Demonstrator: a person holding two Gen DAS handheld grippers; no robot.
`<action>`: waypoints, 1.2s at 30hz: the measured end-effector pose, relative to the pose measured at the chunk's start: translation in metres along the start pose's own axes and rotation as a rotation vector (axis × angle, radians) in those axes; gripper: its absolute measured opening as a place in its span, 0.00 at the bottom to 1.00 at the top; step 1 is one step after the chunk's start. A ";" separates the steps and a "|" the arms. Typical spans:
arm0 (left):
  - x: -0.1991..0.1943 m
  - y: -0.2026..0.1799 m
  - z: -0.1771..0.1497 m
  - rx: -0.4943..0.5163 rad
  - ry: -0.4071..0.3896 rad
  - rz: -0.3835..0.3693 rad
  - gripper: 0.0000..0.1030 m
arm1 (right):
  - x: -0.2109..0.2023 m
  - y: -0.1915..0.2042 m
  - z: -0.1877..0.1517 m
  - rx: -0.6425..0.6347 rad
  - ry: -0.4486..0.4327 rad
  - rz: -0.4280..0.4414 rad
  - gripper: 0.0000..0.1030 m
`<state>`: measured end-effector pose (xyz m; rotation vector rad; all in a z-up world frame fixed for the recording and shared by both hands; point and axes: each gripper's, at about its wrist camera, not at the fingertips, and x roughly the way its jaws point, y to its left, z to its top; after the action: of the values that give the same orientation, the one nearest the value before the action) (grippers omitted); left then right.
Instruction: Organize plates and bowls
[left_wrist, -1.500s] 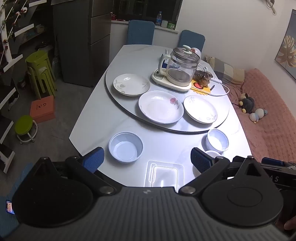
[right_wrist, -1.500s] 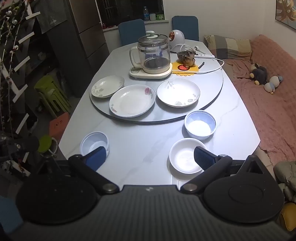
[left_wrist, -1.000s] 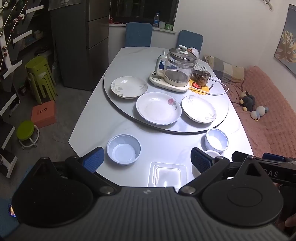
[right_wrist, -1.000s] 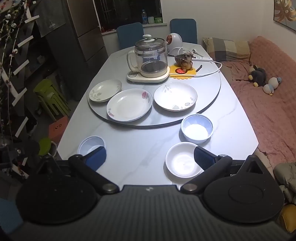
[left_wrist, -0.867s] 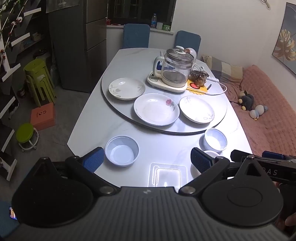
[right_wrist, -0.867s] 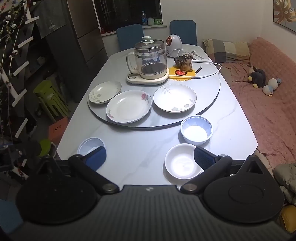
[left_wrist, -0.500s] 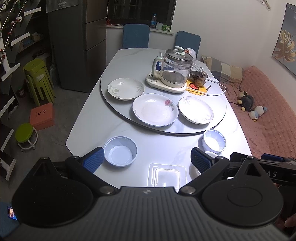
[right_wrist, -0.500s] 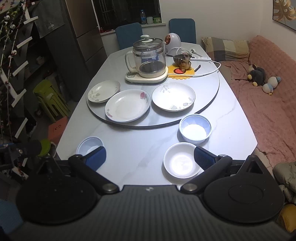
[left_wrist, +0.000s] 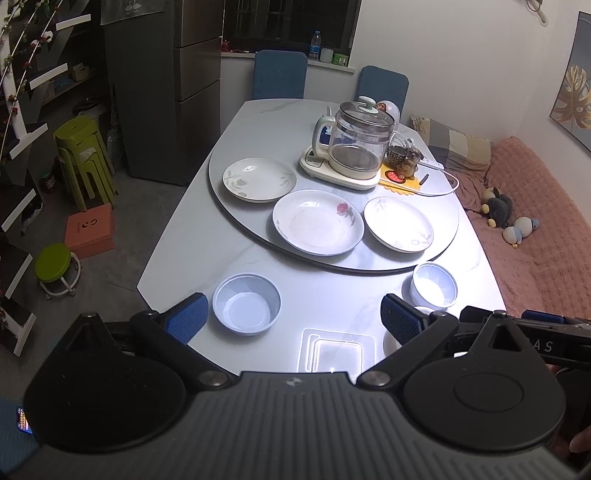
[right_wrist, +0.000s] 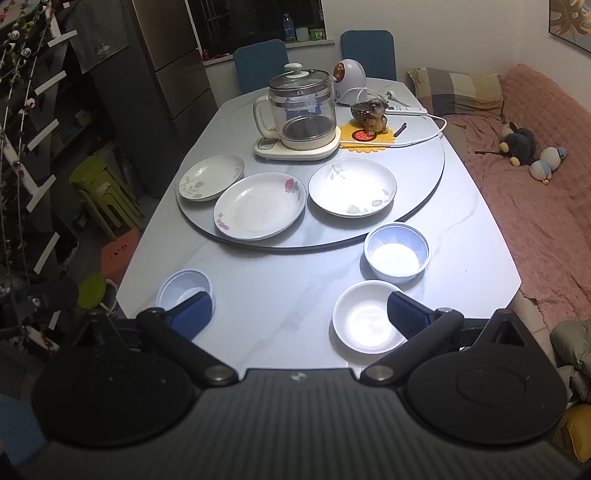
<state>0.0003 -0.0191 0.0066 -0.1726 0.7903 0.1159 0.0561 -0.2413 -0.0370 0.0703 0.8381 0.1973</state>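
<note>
Three plates lie on the round turntable (left_wrist: 236, 216): a leaf-pattern plate (left_wrist: 259, 179) at left, a rose plate (left_wrist: 317, 221) in the middle, a third plate (left_wrist: 398, 223) at right. On the table near me are a pale blue bowl (left_wrist: 246, 308) at left, a blue bowl (right_wrist: 396, 253) at right and a white bowl (right_wrist: 365, 321) in front of it. My left gripper (left_wrist: 295, 317) is open and empty above the near table edge. My right gripper (right_wrist: 301, 312) is open and empty, its right finger over the white bowl.
A glass kettle (left_wrist: 360, 144) on its base, a dog figurine (right_wrist: 373, 114) on a yellow mat and a white cable sit at the back of the turntable. Two blue chairs stand at the far end. A pink sofa (right_wrist: 535, 192) is to the right, green stools (left_wrist: 81, 158) to the left.
Both grippers have drawn slightly back and up, so the table looks a little farther away. Nothing on the table has moved.
</note>
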 end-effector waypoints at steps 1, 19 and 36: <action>0.000 0.000 0.000 -0.001 0.000 0.000 0.98 | 0.000 0.000 0.000 -0.001 0.001 0.000 1.00; -0.003 0.003 0.001 -0.005 -0.011 -0.001 0.98 | 0.000 -0.001 0.002 0.008 -0.003 0.004 1.00; -0.007 0.005 0.001 -0.011 -0.014 -0.005 0.98 | -0.005 0.006 -0.001 0.006 -0.005 0.013 1.00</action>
<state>-0.0043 -0.0137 0.0118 -0.1835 0.7757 0.1166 0.0516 -0.2366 -0.0332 0.0817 0.8330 0.2073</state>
